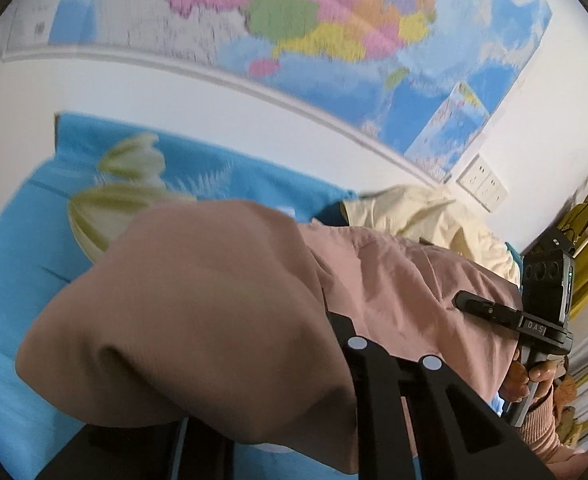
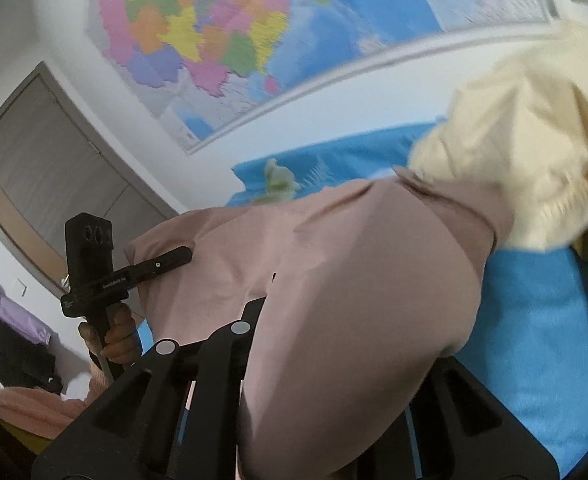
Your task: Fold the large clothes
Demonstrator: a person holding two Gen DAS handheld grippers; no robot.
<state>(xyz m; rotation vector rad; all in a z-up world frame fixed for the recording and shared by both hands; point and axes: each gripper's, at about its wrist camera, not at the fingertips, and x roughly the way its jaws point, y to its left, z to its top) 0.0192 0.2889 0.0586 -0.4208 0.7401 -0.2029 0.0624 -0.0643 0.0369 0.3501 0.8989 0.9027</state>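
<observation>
Both grippers clamped on 1 pink garment, held above the blue bed cover.

Left gripper (image 2: 188, 256) jaws nearly together, pinching the pink garment (image 1: 214, 300) at 1 edge; right gripper (image 1: 460, 300) likewise pinching its other edge. Garment hangs draped between them, above the blue bed cover (image 2: 534, 320). Cream garment (image 2: 526, 152) bunched just beyond. Wall map (image 1: 334, 20) behind.

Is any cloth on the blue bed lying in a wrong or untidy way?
Yes. A crumpled cream-yellow garment lies bunched on the far end of the dusty-pink garment, which both grippers hold above the blue bedsheet.
</observation>
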